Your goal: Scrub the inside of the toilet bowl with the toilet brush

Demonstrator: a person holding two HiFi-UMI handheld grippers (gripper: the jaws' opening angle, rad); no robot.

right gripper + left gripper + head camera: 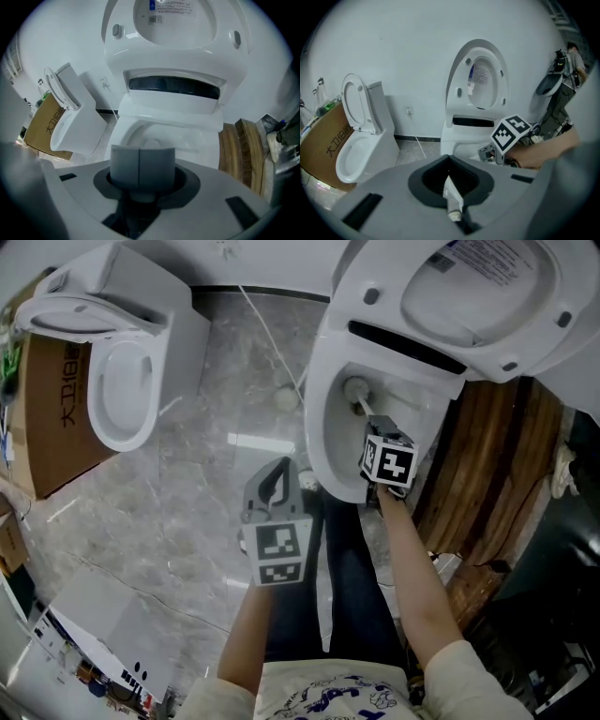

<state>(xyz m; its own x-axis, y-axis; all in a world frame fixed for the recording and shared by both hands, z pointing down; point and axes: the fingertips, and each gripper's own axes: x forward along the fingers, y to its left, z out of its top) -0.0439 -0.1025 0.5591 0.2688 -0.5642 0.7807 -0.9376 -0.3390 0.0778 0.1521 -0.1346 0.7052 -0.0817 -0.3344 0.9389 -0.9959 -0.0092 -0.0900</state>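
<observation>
Grey marble floor (187, 512), white wall (417, 47). White toilet brush (356, 390) head-down inside open white toilet bowl (323, 442), handle clamped in right claw (375, 426); left claw (278, 476) closed, empty, over floor.

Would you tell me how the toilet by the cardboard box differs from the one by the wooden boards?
The toilet beside the wooden boards holds the toilet brush, in the right gripper; the other toilet, beside the cardboard box, has an empty bowl. The other toilet has a boxy tank behind its seat; the first shows a dark slot. Both are white with lids raised.
</observation>
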